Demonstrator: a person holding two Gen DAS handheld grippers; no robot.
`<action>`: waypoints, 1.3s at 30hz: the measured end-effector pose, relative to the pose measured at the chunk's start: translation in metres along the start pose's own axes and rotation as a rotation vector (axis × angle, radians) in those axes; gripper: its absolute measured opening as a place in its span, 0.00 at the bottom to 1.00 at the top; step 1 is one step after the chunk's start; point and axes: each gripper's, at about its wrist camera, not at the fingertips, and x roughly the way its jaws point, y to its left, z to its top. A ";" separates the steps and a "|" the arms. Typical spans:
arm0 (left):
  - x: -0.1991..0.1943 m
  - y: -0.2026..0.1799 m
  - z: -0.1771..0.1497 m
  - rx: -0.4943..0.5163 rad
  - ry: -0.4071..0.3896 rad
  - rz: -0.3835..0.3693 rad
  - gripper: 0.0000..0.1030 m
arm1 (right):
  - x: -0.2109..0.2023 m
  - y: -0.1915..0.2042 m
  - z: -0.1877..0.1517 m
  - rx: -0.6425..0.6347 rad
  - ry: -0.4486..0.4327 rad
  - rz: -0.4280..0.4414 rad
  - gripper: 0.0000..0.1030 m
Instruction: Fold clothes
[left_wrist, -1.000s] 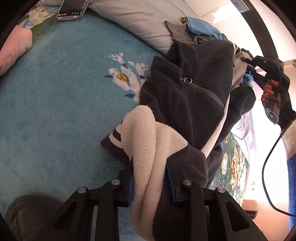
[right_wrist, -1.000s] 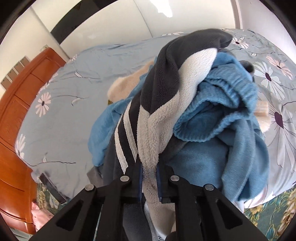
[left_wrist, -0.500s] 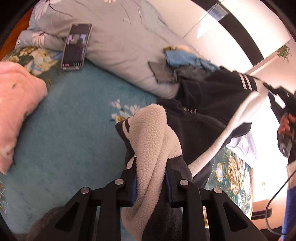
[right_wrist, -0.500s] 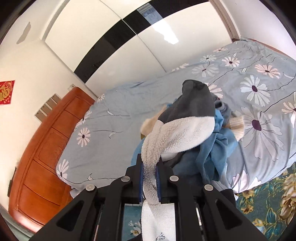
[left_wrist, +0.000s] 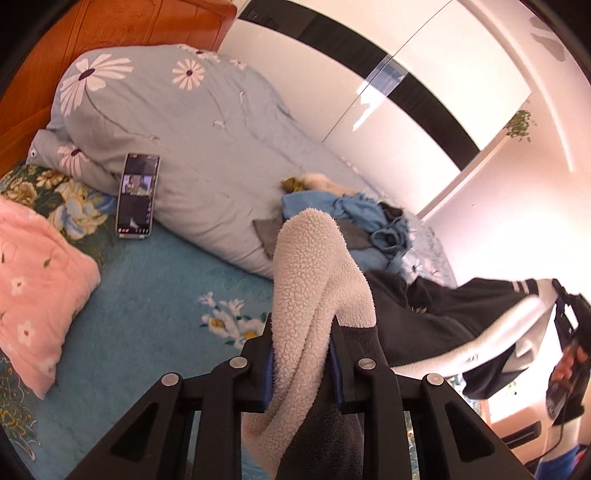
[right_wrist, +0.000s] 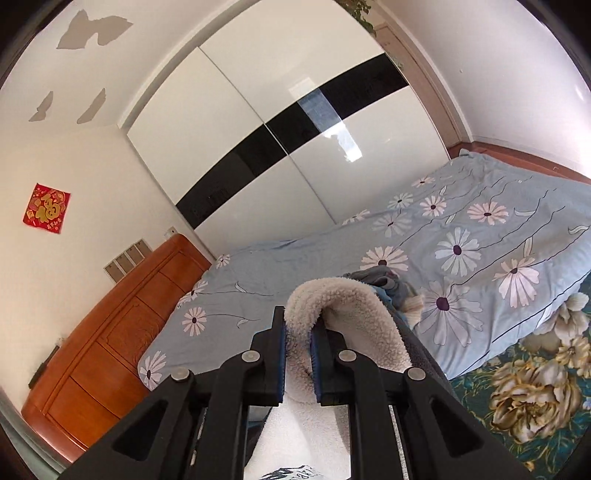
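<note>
Behind, a daisy-print quilt (left_wrist: 207, 147) covers the bed; both grippers pinch the fleece-lined jacket (left_wrist: 314, 295) – left gripper (left_wrist: 301, 354) and right gripper (right_wrist: 298, 354) clamped on its white lining.

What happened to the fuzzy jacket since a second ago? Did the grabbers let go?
No. The dark fleece jacket with white fluffy lining got lifted up off the teal flowered blanket and away from the heap of blue clothes, and stretched out wide between the grabbers. The left gripper and right gripper both stayed clamped on its fluffy edge. The phone stayed leaning on the flowered pillow.
</note>
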 end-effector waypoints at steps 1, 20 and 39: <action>-0.006 -0.004 0.002 0.012 -0.010 -0.010 0.24 | -0.014 -0.002 -0.003 0.000 -0.012 -0.003 0.11; -0.033 -0.052 0.007 0.192 -0.039 -0.057 0.24 | -0.086 -0.056 -0.045 0.062 -0.035 -0.097 0.12; -0.060 -0.054 0.066 0.254 -0.113 -0.051 0.24 | -0.082 -0.050 -0.043 0.030 0.016 -0.097 0.12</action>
